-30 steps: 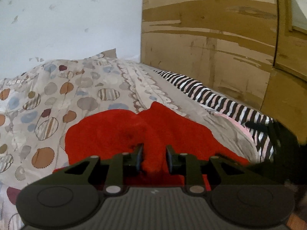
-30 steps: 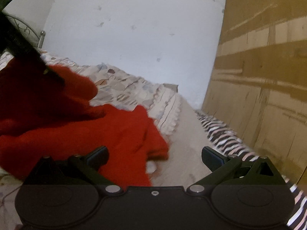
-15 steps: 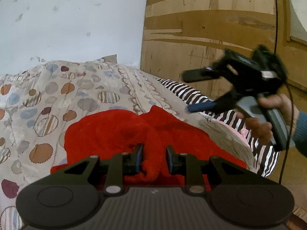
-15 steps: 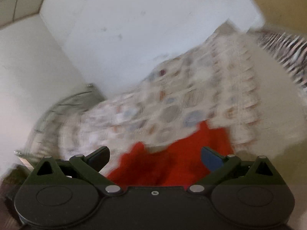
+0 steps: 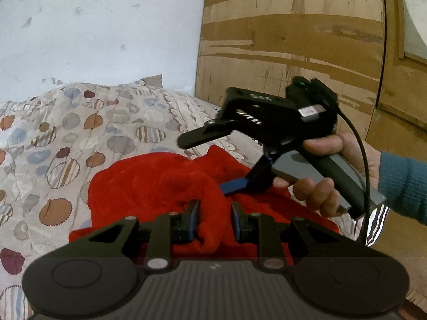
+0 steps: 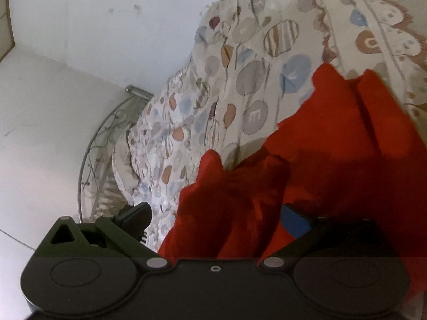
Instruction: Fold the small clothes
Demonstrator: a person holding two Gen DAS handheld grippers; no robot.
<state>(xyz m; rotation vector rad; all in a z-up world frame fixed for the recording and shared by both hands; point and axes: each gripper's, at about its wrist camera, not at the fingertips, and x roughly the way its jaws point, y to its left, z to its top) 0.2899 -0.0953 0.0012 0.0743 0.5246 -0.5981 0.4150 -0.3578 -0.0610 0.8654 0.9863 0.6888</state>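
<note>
Bed w/ a spotted quilt (image 5: pixel 66 133) takes up most of the room; white wall behind, plywood panel (image 5: pixel 293 40) to the right. Red garment (image 5: pixel 149 184) lies bunched on the quilt. Left tool (image 5: pixel 213 220) is clenched on a raised ridge of it. Right tool (image 6: pixel 216 218), released and rolled on its side, hovers just over the cloth's right part, jaws wide, nothing pinched. Judgement: right hand (image 5: pixel 328 178) is nearer the loose cloth, so it takes the next pinch.
</note>
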